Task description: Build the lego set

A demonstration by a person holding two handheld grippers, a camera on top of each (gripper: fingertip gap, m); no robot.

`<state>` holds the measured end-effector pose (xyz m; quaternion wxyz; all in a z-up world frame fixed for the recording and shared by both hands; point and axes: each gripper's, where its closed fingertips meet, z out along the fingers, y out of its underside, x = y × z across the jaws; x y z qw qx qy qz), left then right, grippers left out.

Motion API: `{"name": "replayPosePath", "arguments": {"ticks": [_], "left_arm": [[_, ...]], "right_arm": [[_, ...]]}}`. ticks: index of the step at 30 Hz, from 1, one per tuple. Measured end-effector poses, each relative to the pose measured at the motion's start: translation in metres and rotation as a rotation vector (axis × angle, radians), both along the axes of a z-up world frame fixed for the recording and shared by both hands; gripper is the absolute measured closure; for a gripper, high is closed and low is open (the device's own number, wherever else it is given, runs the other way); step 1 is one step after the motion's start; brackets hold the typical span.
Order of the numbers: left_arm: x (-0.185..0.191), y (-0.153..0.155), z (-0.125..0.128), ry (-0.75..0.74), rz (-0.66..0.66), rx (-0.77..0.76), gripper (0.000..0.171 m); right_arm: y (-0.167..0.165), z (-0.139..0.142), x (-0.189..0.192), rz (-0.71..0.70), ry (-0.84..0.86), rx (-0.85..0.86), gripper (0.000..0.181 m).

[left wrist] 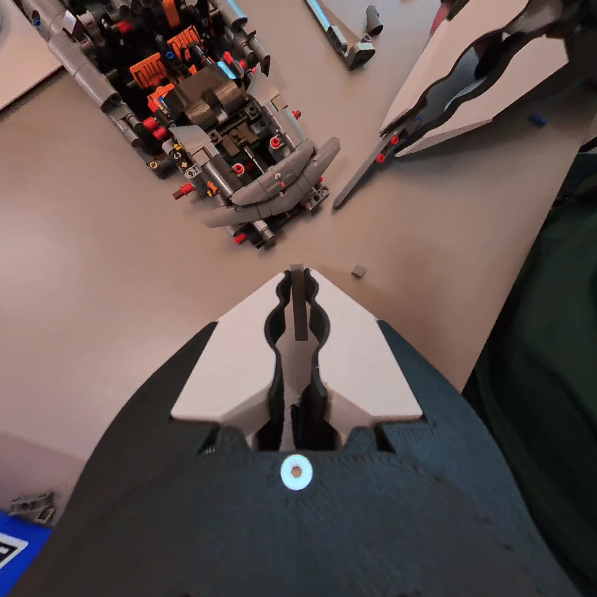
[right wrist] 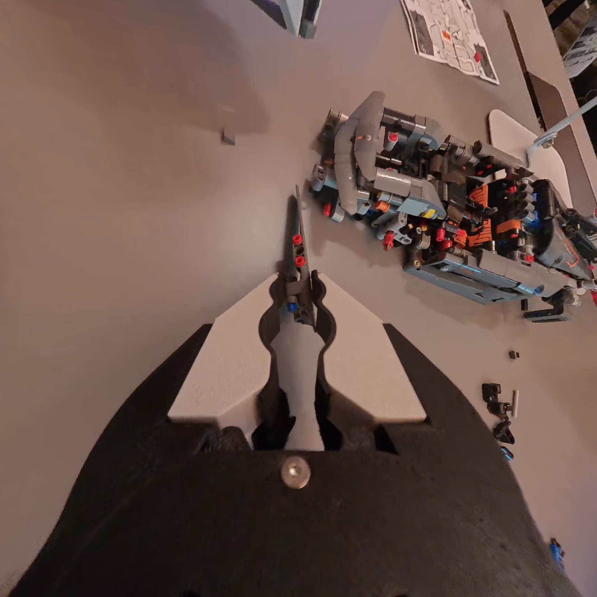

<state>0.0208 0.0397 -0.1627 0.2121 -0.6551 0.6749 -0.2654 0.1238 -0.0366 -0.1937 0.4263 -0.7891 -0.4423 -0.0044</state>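
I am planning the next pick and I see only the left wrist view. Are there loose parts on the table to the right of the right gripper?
Observer: Yes. A cluster of small black parts lies on the table, to the right of the right gripper, which is shut on a long grey panel.
Operator: Thank you. Is the instruction sheet anywhere?
Observer: Yes. A printed sheet lies flat on the table, beyond the model.

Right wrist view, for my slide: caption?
Right gripper holds a grey panel piece beside the half-built car.
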Motion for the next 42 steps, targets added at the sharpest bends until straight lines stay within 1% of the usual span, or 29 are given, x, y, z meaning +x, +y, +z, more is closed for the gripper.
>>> {"name": "replayPosePath", "arguments": {"ticks": [4, 7, 8, 9, 10, 15, 20, 23, 25, 28, 31, 32, 34, 38, 40, 42], "left_arm": [[0.004, -0.001, 0.000, -0.030, 0.003, -0.042, 0.165], [0.009, -0.005, 0.004, -0.076, -0.007, -0.109, 0.165], [0.011, -0.007, 0.007, -0.099, -0.009, -0.142, 0.165], [0.013, -0.009, 0.010, -0.124, -0.013, -0.177, 0.165], [0.015, -0.012, 0.014, -0.150, -0.020, -0.218, 0.165], [0.024, -0.032, 0.028, -0.231, -0.098, -0.418, 0.165], [0.025, -0.056, 0.027, -0.176, -0.232, -0.497, 0.165], [0.027, -0.063, 0.033, -0.178, -0.268, -0.512, 0.165], [0.028, -0.070, 0.038, -0.184, -0.301, -0.546, 0.165], [0.029, -0.085, 0.040, -0.172, -0.354, -0.615, 0.165], [0.028, -0.097, 0.034, -0.140, -0.384, -0.671, 0.166], [0.028, -0.101, 0.034, -0.138, -0.392, -0.701, 0.165], [0.029, -0.106, 0.035, -0.136, -0.393, -0.762, 0.165], [0.032, -0.111, 0.034, -0.131, -0.400, -0.800, 0.165], [0.033, -0.111, 0.038, -0.154, -0.392, -0.837, 0.166], [0.036, -0.110, 0.038, -0.171, -0.373, -0.838, 0.165]], "right_arm": [[0.000, -0.003, -0.002, 0.006, -0.014, -0.007, 0.167], [-0.001, 0.002, -0.003, 0.004, 0.020, -0.009, 0.158], [-0.001, 0.006, -0.004, 0.004, 0.041, -0.009, 0.153], [-0.003, 0.010, -0.006, 0.011, 0.068, -0.010, 0.147], [-0.003, 0.016, -0.006, 0.013, 0.090, -0.003, 0.146], [-0.001, 0.050, -0.011, 0.037, 0.118, 0.108, 0.151], [0.006, 0.082, -0.039, 0.116, 0.156, 0.199, 0.146], [0.004, 0.081, -0.055, 0.184, 0.096, 0.198, 0.146], [-0.001, 0.078, -0.068, 0.238, 0.073, 0.205, 0.148], [-0.004, 0.071, -0.082, 0.269, 0.017, 0.224, 0.149], [-0.009, 0.066, -0.088, 0.267, -0.019, 0.247, 0.161], [-0.011, 0.067, -0.087, 0.255, -0.011, 0.248, 0.168], [-0.016, 0.067, -0.086, 0.242, 0.034, 0.230, 0.170], [-0.022, 0.066, -0.083, 0.215, 0.085, 0.205, 0.172], [-0.023, 0.069, -0.082, 0.200, 0.110, 0.208, 0.174], [-0.023, 0.069, -0.080, 0.187, 0.129, 0.195, 0.175]]}}
